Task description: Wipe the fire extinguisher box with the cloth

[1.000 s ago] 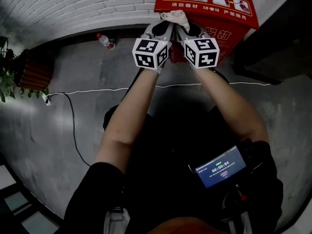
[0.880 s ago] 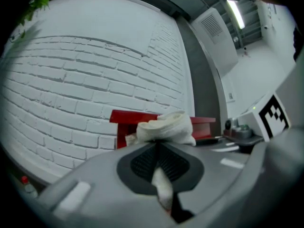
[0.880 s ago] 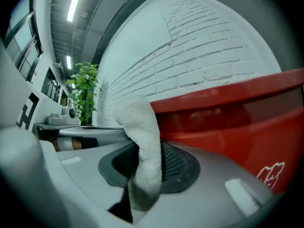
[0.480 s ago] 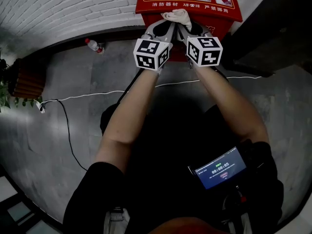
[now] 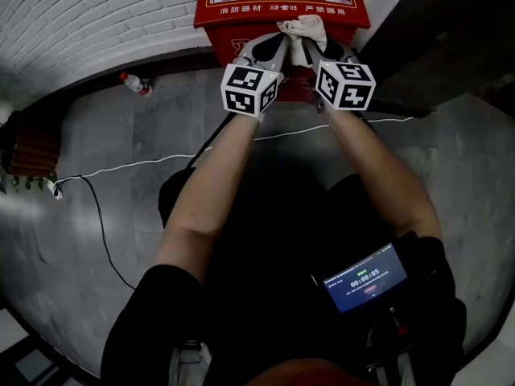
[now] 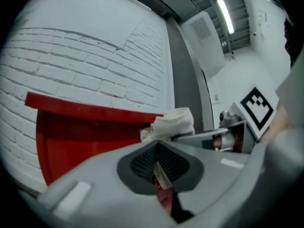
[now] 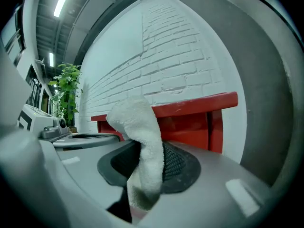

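Note:
The red fire extinguisher box [image 5: 241,34] stands against the white brick wall, its lid bearing picture labels. A white cloth [image 5: 304,29] lies bunched on the box's upper front edge. My right gripper [image 5: 319,48] is shut on the cloth [image 7: 138,127], which hangs out between its pads [image 7: 173,163]. My left gripper [image 5: 269,51] sits close beside it on the left, shut, with a thin pale strip of cloth [image 6: 162,175] pinched in its jaws. From the left gripper view the cloth bundle [image 6: 171,122] shows at the box's top edge [image 6: 90,109].
A plastic bottle [image 5: 133,84] stands on the grey floor left of the box. A white cable [image 5: 161,161] runs across the floor. A dark panel [image 5: 434,39] borders the box on the right. A screen device [image 5: 364,276] hangs at the person's waist.
Both grippers and the cloth have slid rightward along the box's top edge, from its left corner toward its right part. The head view has shifted so the box sits further left.

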A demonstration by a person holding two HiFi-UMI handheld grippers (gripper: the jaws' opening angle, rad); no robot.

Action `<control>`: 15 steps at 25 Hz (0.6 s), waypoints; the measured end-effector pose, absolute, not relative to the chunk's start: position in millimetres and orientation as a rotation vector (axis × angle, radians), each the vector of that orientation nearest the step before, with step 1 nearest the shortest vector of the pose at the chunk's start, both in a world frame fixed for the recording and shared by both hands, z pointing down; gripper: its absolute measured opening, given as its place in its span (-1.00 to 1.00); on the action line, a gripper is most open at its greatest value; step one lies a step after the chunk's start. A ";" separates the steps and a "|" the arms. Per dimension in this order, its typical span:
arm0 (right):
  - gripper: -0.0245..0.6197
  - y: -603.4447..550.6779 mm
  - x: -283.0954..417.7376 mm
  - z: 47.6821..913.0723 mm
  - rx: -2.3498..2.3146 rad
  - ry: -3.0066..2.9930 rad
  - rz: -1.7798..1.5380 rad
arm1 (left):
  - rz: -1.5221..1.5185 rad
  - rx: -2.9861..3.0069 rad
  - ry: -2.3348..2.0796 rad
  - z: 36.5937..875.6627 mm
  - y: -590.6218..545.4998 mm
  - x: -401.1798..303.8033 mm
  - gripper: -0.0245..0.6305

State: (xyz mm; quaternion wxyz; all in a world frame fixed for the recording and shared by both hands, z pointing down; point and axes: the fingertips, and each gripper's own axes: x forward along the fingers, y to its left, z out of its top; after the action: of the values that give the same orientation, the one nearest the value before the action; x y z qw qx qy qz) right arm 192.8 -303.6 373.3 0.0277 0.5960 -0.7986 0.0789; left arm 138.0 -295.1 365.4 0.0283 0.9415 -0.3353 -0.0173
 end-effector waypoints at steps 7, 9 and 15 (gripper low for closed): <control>-0.55 -295.3 234.4 369.2 1.933 -2.389 0.248 | -0.048 2.904 -1.008 366.7 -290.3 151.0 -0.93; -0.55 -293.0 246.9 367.7 1.965 -2.362 0.242 | -0.058 2.899 -1.008 364.3 -289.0 151.2 -0.93; -0.55 -287.2 273.8 367.4 2.062 -2.283 0.245 | -0.042 2.895 -1.015 364.9 -283.7 143.1 -0.93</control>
State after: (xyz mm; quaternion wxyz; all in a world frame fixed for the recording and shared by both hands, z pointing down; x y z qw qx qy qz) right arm 273.8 -287.2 367.4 0.0276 0.6679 -0.7395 0.0793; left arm 143.1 -283.7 364.9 0.0368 0.9429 -0.3306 -0.0138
